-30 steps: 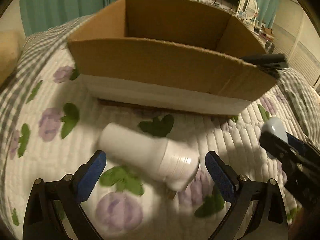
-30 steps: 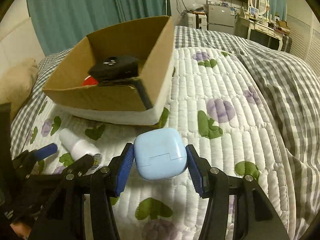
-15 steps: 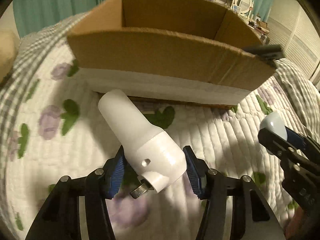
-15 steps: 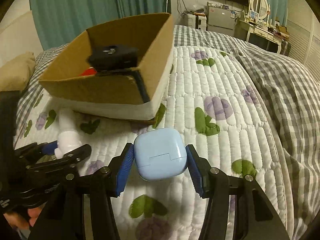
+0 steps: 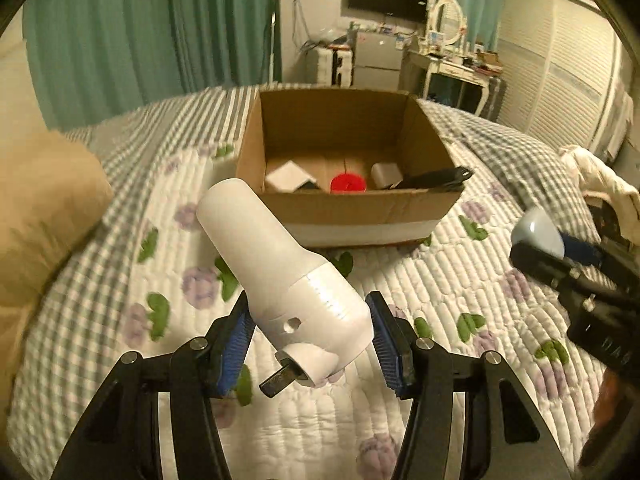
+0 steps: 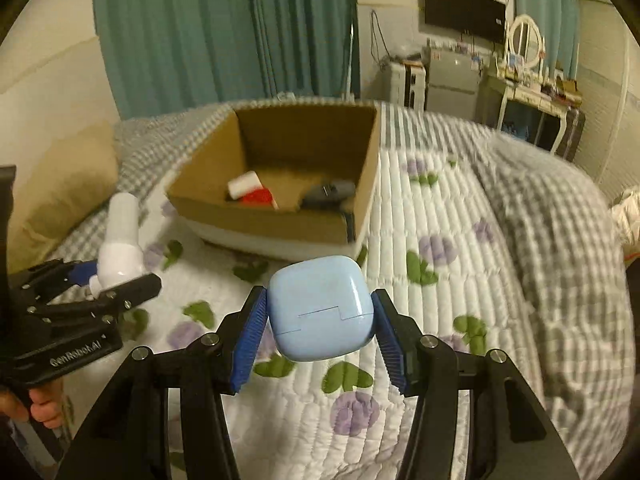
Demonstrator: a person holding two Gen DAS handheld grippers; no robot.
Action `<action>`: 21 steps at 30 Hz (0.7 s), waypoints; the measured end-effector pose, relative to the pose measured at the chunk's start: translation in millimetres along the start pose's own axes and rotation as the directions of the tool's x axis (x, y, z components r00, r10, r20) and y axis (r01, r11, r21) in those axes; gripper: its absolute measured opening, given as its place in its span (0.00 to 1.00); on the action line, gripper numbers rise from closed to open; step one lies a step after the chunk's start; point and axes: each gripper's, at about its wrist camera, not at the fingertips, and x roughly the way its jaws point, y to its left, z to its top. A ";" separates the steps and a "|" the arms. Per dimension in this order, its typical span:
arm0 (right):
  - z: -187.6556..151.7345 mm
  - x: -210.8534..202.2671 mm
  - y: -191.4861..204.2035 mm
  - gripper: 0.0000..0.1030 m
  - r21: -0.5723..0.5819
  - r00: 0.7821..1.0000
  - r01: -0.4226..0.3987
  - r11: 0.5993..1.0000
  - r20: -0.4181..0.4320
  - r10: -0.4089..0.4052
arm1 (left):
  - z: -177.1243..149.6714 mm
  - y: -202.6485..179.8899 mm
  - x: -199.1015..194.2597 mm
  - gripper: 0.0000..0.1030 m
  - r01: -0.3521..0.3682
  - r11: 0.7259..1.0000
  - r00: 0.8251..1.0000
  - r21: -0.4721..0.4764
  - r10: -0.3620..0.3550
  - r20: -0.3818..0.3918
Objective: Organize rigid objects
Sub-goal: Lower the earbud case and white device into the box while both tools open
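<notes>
Gripping a white bottle-shaped device (image 5: 286, 272) by its wide end, the left claw (image 5: 310, 338) is closed on it in the left wrist view, narrow end tilted up-left, held above the floral quilt (image 5: 440, 280). Cardboard box (image 5: 348, 208) sits ahead on the bed, holding a red item (image 5: 348, 182), white pieces and a black object. Right claw enters at right edge.

Right wrist view: right claw (image 6: 318, 326) pinched on a light blue case (image 6: 320, 308), held over the quilt, box (image 6: 280, 220) beyond it, left claw (image 6: 108, 280) with the white device at left
</notes>
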 end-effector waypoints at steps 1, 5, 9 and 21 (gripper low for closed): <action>5.0 -10.9 4.4 0.51 -0.012 1.000 -0.001 1.000 0.019 0.001 | 1.8 -0.3 -7.5 0.55 -0.008 1.000 1.000 0.017 0.008 0.015; 22.4 -38.3 17.7 0.51 -0.043 0.997 -0.008 0.999 0.070 0.011 | 16.0 2.8 -31.5 0.55 -0.007 1.000 0.998 0.021 0.005 0.060; 44.7 -52.2 24.3 0.51 -0.060 0.994 -0.023 0.998 0.109 0.029 | 35.6 4.6 -42.6 0.55 -0.008 1.000 0.995 0.030 0.005 0.098; 138.0 -4.6 19.8 0.51 -0.070 0.986 -0.036 0.997 0.161 0.047 | 110.6 10.9 16.1 0.55 -0.013 0.998 0.992 0.056 0.005 0.126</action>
